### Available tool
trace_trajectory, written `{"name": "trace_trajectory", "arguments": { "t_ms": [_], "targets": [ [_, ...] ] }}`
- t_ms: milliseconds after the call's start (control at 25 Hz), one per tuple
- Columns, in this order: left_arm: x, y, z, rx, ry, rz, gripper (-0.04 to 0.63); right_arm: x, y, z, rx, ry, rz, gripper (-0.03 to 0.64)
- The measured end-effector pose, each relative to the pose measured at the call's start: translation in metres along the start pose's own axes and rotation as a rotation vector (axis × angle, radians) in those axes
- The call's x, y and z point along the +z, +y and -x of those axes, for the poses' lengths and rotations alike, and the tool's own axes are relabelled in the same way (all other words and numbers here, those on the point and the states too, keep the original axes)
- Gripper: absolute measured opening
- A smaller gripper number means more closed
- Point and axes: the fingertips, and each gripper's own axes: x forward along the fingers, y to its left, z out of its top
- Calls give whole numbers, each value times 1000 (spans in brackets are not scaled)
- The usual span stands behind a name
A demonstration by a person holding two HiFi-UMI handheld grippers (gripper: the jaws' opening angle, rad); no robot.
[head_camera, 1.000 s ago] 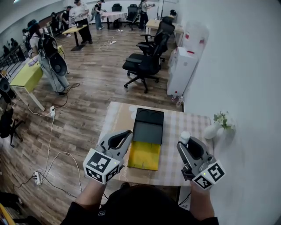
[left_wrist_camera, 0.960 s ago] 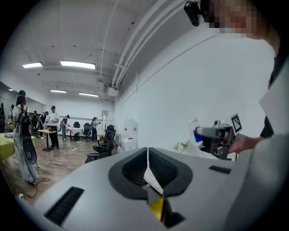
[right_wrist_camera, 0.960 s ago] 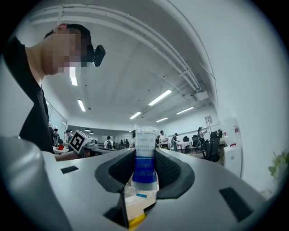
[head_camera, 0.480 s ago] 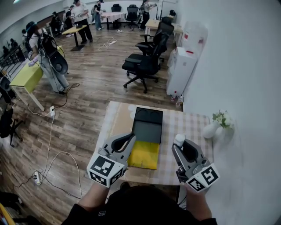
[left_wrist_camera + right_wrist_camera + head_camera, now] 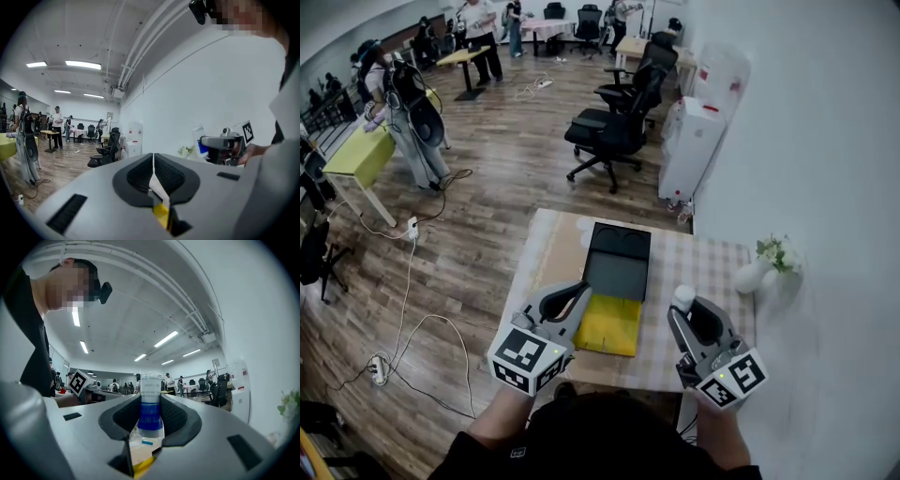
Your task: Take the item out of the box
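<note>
Left tongs [image 5: 579, 289]: closed, jaw tips meeting with nothing between them. They hang over the near left part of the table [image 5: 551, 246], pointing toward the far edge, with their tips just beside the left side of the box.
Box [image 5: 608, 327]: it lies open in the middle of the table, its long axis running from the near edge to the far edge. The yellow half is nearer and the black half is farther. The head view shows no item inside it.
Bottle [image 5: 150, 386]: the item, pale with a blue label. It stands upright, is already out of the box and lies to its right, over the near right part of the table. I cannot tell whether its base touches the cloth.
Right tongs [image 5: 686, 313]: clamped on the bottle, one jaw on each side of the label, held about level. The cap sticks up above the jaws.
Key relation: the bottle sits right between the right tongs' jaws, its long axis vertical and across their reach. The box lies between the two tongs, so the left tongs are well apart from the bottle.
Step, as judged: the removal looks nearly done. What remains is probably setting the bottle down on the bare cloth right of the box.
Risk, as judged: a tall, narrow bottle could tip when released. The vase [image 5: 752, 278] at the far right edge is apart from it.
</note>
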Motion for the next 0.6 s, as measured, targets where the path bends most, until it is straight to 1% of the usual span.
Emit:
{"name": "trace_trajectory", "arguments": {
  "t_ms": [600],
  "targets": [
    [0, 3, 6, 11, 6, 7, 20, 2, 1, -4, 4, -9, -14, 133]
  ]
}}
